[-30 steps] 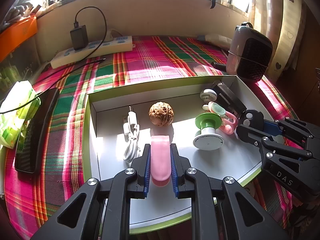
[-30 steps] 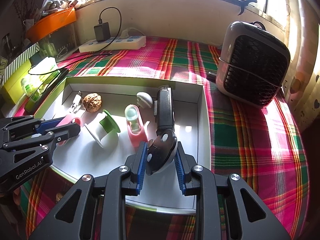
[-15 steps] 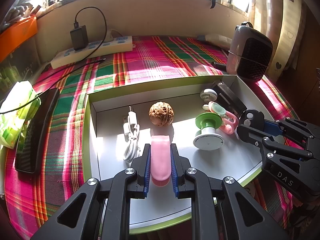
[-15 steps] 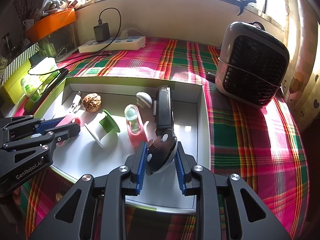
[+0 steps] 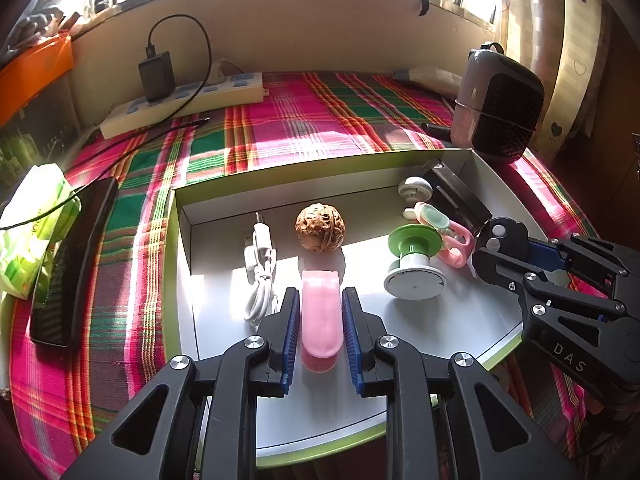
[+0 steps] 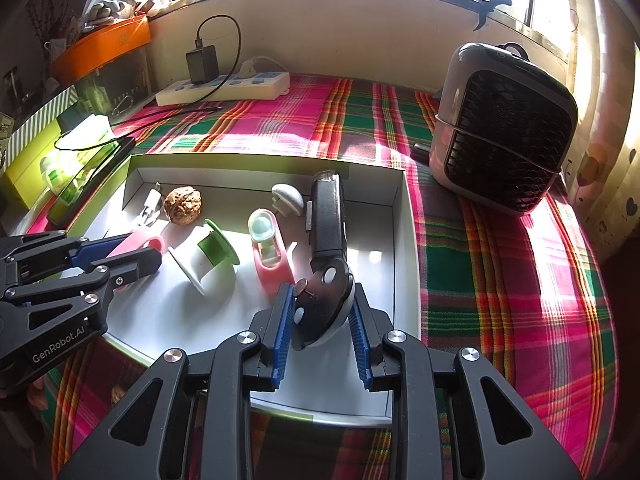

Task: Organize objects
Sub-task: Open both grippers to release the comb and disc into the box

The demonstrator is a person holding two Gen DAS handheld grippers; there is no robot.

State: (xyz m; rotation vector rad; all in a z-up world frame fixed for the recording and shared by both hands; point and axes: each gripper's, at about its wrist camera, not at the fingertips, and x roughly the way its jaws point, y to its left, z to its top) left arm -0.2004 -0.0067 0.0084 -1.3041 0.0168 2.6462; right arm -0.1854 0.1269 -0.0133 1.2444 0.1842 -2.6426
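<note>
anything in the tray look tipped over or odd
Yes. The green and white spool lies tipped on its side in the white tray, leaning toward the pink clip. The walnut and white cable look settled.

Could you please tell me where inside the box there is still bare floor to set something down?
Bare floor lies near the front rim of the box, before the green-and-white spool. The back, around the walnut and white cable, is crowded.
</note>
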